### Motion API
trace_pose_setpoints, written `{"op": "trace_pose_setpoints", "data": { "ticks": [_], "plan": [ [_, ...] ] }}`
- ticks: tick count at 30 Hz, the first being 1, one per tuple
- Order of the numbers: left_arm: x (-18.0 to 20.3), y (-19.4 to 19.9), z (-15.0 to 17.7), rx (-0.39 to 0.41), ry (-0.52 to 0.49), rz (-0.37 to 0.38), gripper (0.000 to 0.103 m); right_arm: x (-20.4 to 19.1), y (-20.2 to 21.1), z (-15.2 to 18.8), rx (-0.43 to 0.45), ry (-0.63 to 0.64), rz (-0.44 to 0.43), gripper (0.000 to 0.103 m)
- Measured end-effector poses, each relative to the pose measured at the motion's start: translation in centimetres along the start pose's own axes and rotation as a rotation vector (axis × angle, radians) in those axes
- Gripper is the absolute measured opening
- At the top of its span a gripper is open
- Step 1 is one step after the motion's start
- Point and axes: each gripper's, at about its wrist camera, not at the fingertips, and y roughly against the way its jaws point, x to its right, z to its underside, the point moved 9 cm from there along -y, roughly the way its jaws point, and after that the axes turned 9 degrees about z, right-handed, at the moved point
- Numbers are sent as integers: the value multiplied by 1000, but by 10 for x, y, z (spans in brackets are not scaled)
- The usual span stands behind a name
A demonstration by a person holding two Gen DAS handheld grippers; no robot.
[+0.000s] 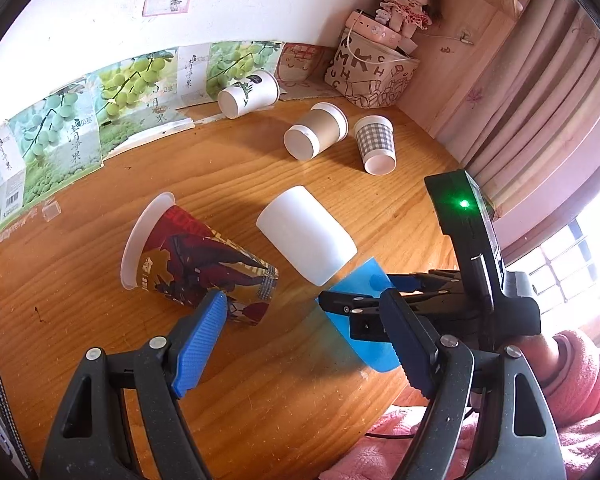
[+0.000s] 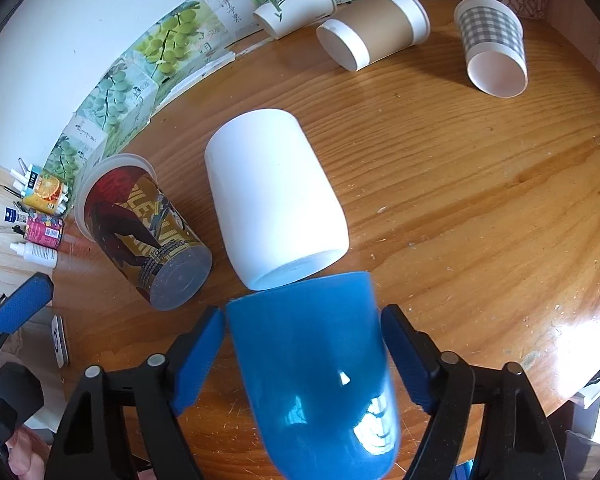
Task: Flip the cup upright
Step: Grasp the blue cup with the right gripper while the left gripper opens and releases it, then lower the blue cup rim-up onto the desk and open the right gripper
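A: What does the blue cup (image 2: 312, 364) look like?

B: Glossy, plain blue, with window glare on its lower side. It lies on its side on the wooden bench (image 2: 480, 200), its far end touching the bottom rim of the white cup (image 2: 276, 196), which also lies on its side.

A: And the right tongs (image 2: 304, 354)?

B: They straddle the blue cup, one blue-padded finger on each flank. The left pad touches or nearly touches the cup wall; the right pad sits just beside it. I cannot tell whether they are pressing on it.

A: The left tongs (image 1: 304, 344)?

B: Spread wide, holding nothing. One blue pad sits just in front of the printed red-and-gold cup (image 1: 204, 268), which lies on its side with its mouth facing away. From the left wrist view the right tongs come in from the right, low to the bench, with a pink sleeve (image 1: 572, 384) behind them.

A: Anything else on the bench?

B: Further back, three paper cups on their sides: a leaf-print one (image 1: 249, 93), a brown-sleeved one (image 1: 316, 131), a grey-checked one (image 1: 375, 145).
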Motion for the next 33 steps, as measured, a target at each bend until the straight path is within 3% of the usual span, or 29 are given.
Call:
{"op": "trace_pose_setpoints", "data": {
  "ticks": [7,15,24,33],
  "plan": [
    [-7,5,1,8,43,1,81,-5,6,0,29,42,35,77],
    [-2,19,10,71,88,21,82,-10,38,7,179,104,56,77],
    [7,45,21,138,78,-19,82,-17,68,16,301,132,37,74],
    [5,64,35,161,63,-68,82,-23,70,23,336,106,15,74]
  ]
}}
